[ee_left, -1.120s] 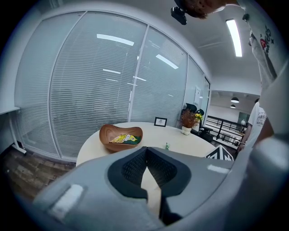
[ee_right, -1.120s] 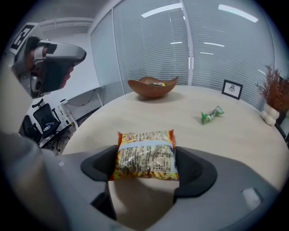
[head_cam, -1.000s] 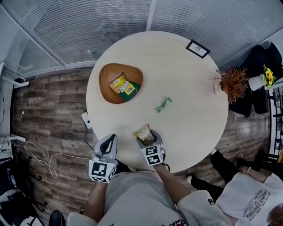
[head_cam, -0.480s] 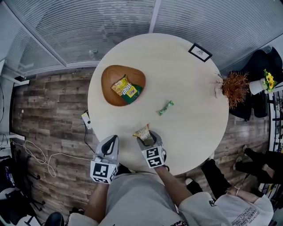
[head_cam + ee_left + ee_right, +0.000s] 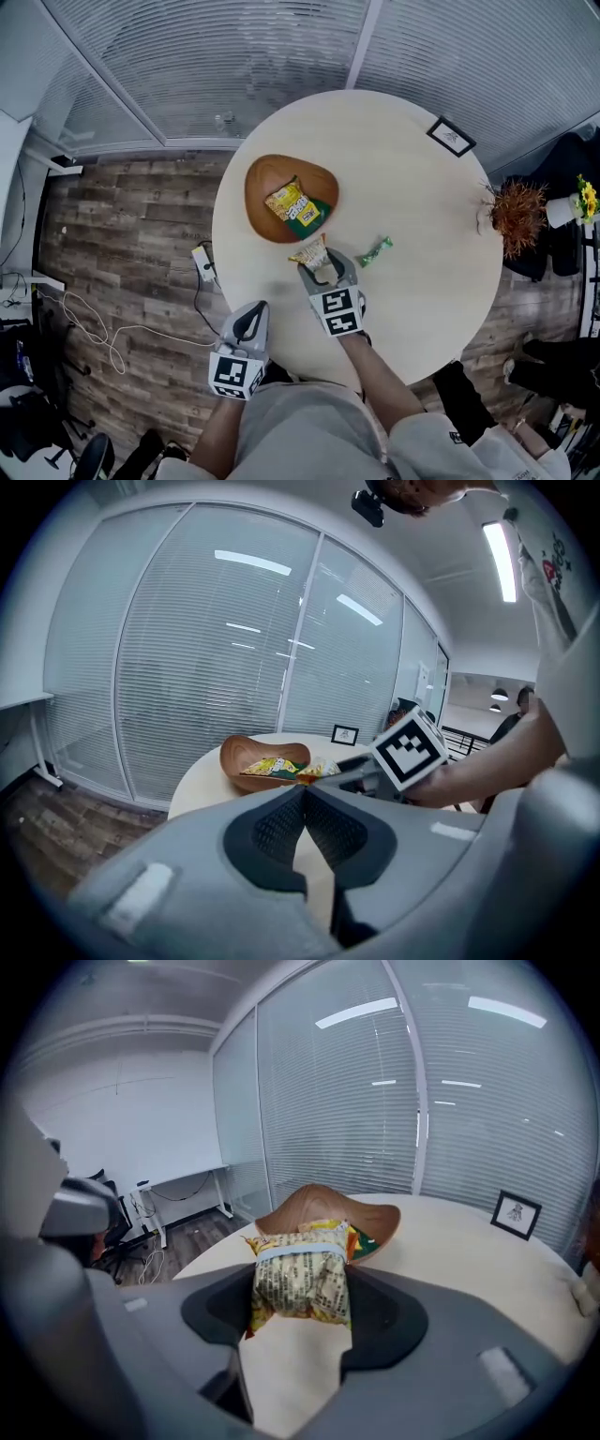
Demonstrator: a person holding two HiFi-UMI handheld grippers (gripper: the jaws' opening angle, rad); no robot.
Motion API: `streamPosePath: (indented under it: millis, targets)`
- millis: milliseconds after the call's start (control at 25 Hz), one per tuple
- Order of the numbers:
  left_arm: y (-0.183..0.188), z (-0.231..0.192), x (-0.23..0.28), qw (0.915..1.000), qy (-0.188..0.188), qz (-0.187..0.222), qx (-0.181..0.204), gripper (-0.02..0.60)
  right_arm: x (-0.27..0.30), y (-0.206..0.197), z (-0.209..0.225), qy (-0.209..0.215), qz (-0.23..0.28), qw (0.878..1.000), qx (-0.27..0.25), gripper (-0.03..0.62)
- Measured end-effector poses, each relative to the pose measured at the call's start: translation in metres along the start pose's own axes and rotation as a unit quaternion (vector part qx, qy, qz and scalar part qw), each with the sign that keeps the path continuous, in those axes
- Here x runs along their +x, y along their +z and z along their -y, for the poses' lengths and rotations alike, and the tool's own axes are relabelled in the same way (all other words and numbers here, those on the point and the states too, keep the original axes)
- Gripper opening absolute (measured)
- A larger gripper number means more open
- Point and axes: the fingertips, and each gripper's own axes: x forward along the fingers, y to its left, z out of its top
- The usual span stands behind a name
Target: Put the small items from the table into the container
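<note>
We count one bowl (image 5: 267, 178), two snack packets and one green sweet (image 5: 374, 250). The first packet (image 5: 298, 206) lies in the bowl, the second packet (image 5: 309, 253) is pinched in the half-closed jaws of our right gripper (image 5: 322, 265) at frame centre, and our left gripper (image 5: 257, 309), lower left, is closed on nothing. A second ago the right gripper held its packet lower, at the near edge of the table (image 5: 422, 187); the left has not moved.

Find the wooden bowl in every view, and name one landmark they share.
Head view: bowl just above centre, beyond the right claw.
Left gripper view: bowl just left of centre, above the shut left claw.
Right gripper view: bowl at centre, behind the packet.
Shared landmark: the small picture frame.
</note>
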Motion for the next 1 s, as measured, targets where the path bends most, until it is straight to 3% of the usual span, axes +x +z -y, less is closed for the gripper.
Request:
streamPosePath:
  millis: [320,720,1000]
  targets:
    - [-0.003,-0.012,-0.002,0.9999,0.014,-0.006,-0.004,-0.005,0.069,0.056,0.019,0.015,-0.014,1.0,-0.021,0.272]
    - [-0.003,-0.038,-0.013,0.9992,0.037,-0.01,-0.012,-0.005,0.121,0.047,0.001,0.047,-0.092,0.992,-0.075,0.287]
    - [-0.001,-0.035,-0.009,0.9994,0.031,-0.009,-0.011,-0.005,0.113,0.055,0.001,0.045,-0.061,0.995,-0.071,0.341]
